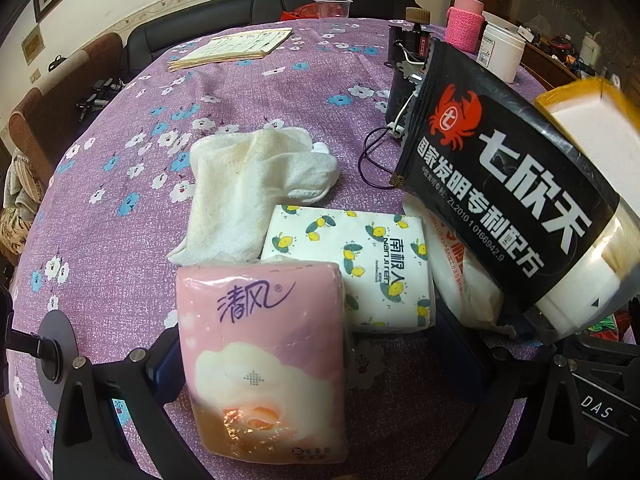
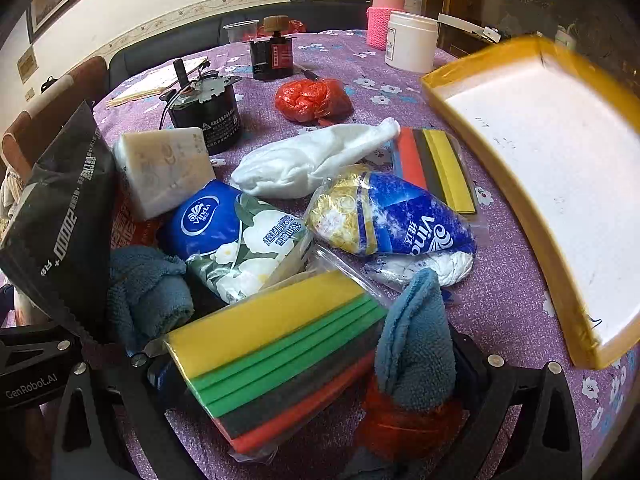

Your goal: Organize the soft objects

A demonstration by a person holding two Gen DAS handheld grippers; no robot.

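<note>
In the left wrist view my left gripper point(image 1: 316, 364) stands open around a pink tissue pack point(image 1: 264, 360) that lies on the purple tablecloth against the left finger. Behind it lie a lemon-print tissue pack point(image 1: 352, 268) and a white towel point(image 1: 248, 188). A black crab-logo bag point(image 1: 508, 208) leans at the right. In the right wrist view my right gripper point(image 2: 316, 372) is open over a packet of coloured sponge sheets point(image 2: 276, 356) and a blue cloth point(image 2: 416, 336). Blue Vinda tissue packs point(image 2: 236, 240) point(image 2: 400, 220), a white bag point(image 2: 312, 160) and a yellow-rimmed tray point(image 2: 532, 184) lie beyond.
A black motor point(image 2: 208, 112), a dark bottle point(image 2: 272, 56), a red plastic bag point(image 2: 312, 100), a white jar point(image 2: 412, 40) and a pink-sleeved bottle point(image 2: 384, 12) stand at the back. A booklet point(image 1: 236, 48) and a clear cup point(image 1: 332, 10) lie far off.
</note>
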